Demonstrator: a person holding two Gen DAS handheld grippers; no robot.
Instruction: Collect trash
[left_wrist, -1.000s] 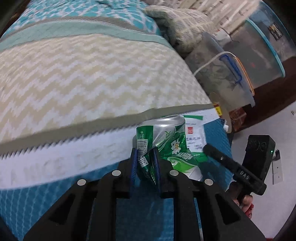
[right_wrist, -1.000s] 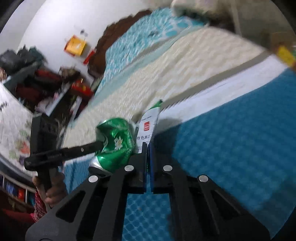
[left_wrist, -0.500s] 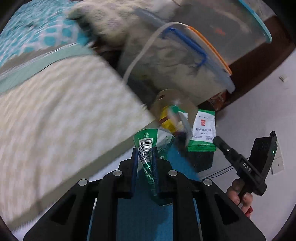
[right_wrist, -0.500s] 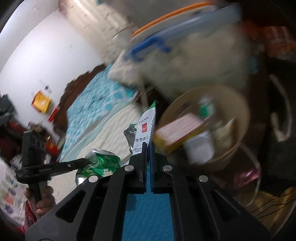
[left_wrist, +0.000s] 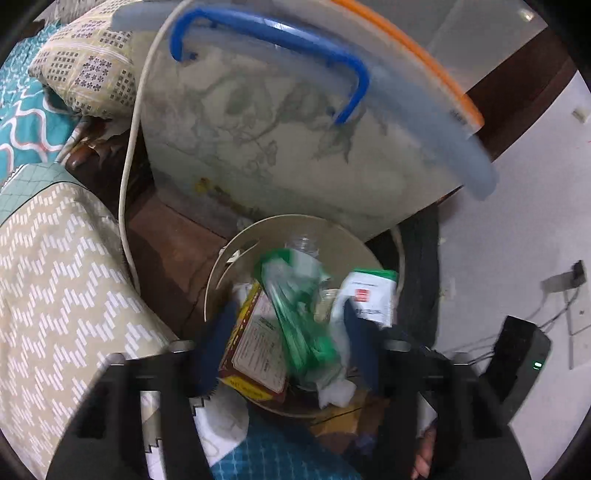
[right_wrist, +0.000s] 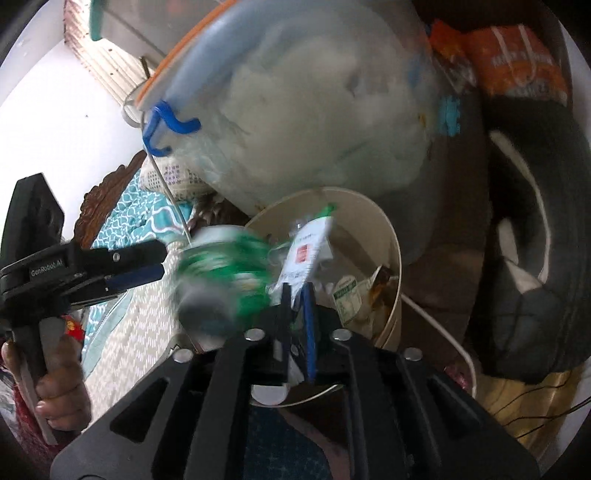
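Hovering over one bin (left_wrist: 221, 266) — one can (left_wrist: 299, 325), one packet (left_wrist: 373, 299)

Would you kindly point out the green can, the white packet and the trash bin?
green can (left_wrist: 299, 321): left wrist view, blurred side.
white packet (right_wrist: 308, 253): right wrist view, printed face.
trash bin (right_wrist: 391, 236): right wrist view, rim.

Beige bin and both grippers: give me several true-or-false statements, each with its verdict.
1. The left gripper has its fingers spread apart. True.
2. The green can lies on the bed. False: it is a blur in the air over the beige bin.
3. The bin is empty. False: it holds a red-and-yellow box and other trash.
4. The white-and-green packet is at the right gripper, over the bin. True.
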